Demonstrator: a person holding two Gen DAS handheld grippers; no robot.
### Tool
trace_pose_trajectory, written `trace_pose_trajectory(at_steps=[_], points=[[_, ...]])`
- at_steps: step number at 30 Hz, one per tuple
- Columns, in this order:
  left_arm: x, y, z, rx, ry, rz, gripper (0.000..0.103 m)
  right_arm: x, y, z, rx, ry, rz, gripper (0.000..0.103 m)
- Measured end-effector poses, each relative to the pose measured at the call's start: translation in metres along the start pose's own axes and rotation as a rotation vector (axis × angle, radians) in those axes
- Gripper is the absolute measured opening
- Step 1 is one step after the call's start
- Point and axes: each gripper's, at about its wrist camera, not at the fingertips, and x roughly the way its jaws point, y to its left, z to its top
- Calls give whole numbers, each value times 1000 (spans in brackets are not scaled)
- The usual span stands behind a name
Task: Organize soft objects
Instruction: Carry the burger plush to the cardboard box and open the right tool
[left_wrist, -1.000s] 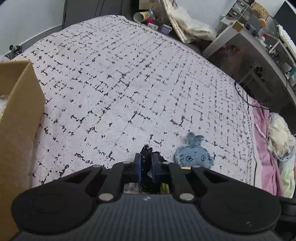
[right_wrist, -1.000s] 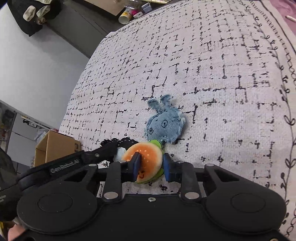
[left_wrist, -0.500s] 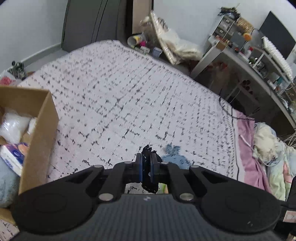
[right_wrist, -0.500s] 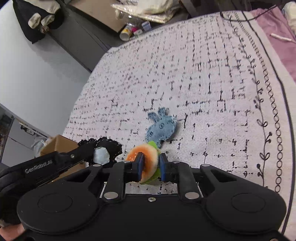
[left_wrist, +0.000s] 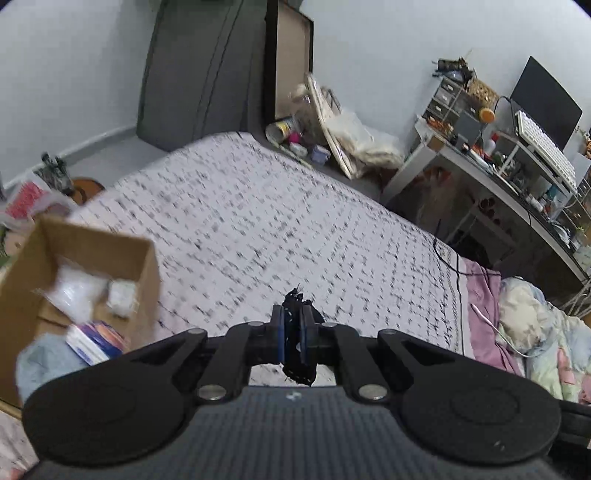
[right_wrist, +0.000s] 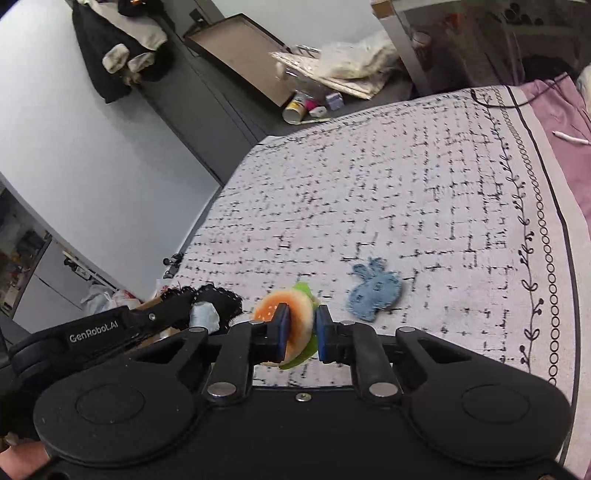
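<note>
In the left wrist view my left gripper (left_wrist: 291, 320) is shut on a black lace-edged cloth piece (left_wrist: 298, 369), held above the patterned bedspread (left_wrist: 258, 221). The right wrist view shows that cloth (right_wrist: 221, 298) hanging at the left, with a grey patch in its middle. My right gripper (right_wrist: 299, 325) is shut on an orange burger plush (right_wrist: 269, 307) with a green lettuce edge, lifted off the bed. A small blue denim bunny plush (right_wrist: 375, 293) lies flat on the bedspread just beyond and right of the right fingertips. An open cardboard box (left_wrist: 147, 280) stands at the left.
The box holds a white bag (left_wrist: 75, 291), a blue-and-white packet (left_wrist: 94, 338) and a pale blue soft thing (left_wrist: 40, 363). A desk (left_wrist: 480, 173) with monitor and keyboard stands right, crumpled bedding (left_wrist: 535, 325) lies at the bed's right edge, and clutter sits past the far end.
Both grippers rose off the bed with their items. The right jaws squeezed tighter on the burger plush. The box's inside came into the left view, and the blue bunny dropped out of it.
</note>
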Motion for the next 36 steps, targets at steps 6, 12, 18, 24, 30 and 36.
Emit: trace_pose_trajectory(at_steps=[6, 12, 18, 24, 30, 36], points=[[-20, 10, 14, -11, -59, -3, 7, 1, 31, 6, -63, 2, 21, 15], [-28, 30, 24, -58, -86, 16, 7, 7, 57, 13, -96, 3, 40, 15], [-40, 71, 36, -132, -108, 71, 7, 18, 87, 20, -137, 33, 46, 15], [-57, 112, 38, -230, -145, 181, 7, 32, 121, 20, -191, 57, 73, 15], [-59, 141, 40, -283, -142, 216, 7, 48, 146, 16, -213, 73, 94, 15], [-58, 161, 39, -331, -120, 226, 7, 58, 169, 13, -237, 83, 109, 15]])
